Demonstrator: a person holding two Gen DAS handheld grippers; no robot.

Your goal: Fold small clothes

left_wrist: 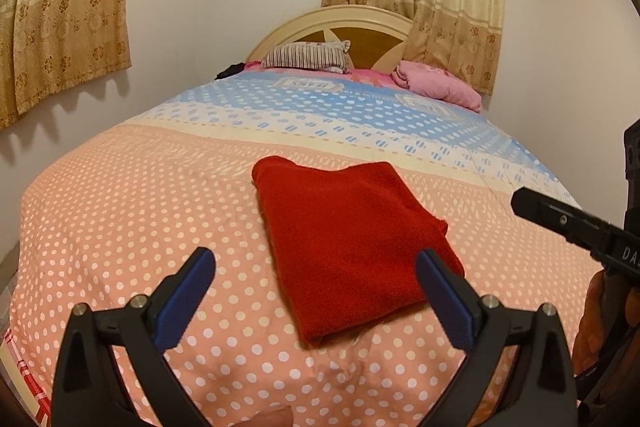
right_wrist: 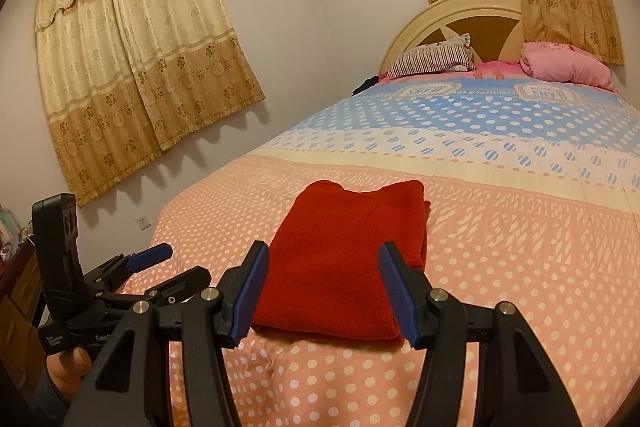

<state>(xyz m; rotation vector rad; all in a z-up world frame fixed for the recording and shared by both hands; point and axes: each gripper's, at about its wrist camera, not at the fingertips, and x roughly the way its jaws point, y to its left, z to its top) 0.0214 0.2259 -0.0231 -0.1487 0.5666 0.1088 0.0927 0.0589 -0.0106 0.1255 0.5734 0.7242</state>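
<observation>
Left wrist view: the left gripper (left_wrist: 316, 269) hovers over the near end of the bed, its blue-padded jaws spread wide and holding nothing.
Right wrist view: the right gripper (right_wrist: 324, 267) is also held above the near end of the bed, jaws apart and empty, framing the near edge of the cloth.
Red garment (left_wrist: 352, 243): folded into a thick rectangle, it lies flat on the peach polka-dot part of the bedspread (left_wrist: 140, 211), near the foot of the bed and apart from both grippers. In the right wrist view (right_wrist: 348, 259) its rounded fold edge faces the camera.
Gripper positions: in the left wrist view the right gripper (left_wrist: 560, 219) enters from the right edge, beside the garment but not touching it. In the right wrist view the left gripper (right_wrist: 150, 257) shows at lower left, to the left of the garment.
Bedspread bands: peach with white dots near the camera, then cream, then blue toward the headboard (left_wrist: 340, 23).
Head of bed: a striped pillow (left_wrist: 306, 57) leans against the headboard, and a pink pillow (left_wrist: 438, 85) lies to its right.
Walls: patterned beige-gold curtains (right_wrist: 132, 63) hang on the left wall and behind the headboard.
</observation>
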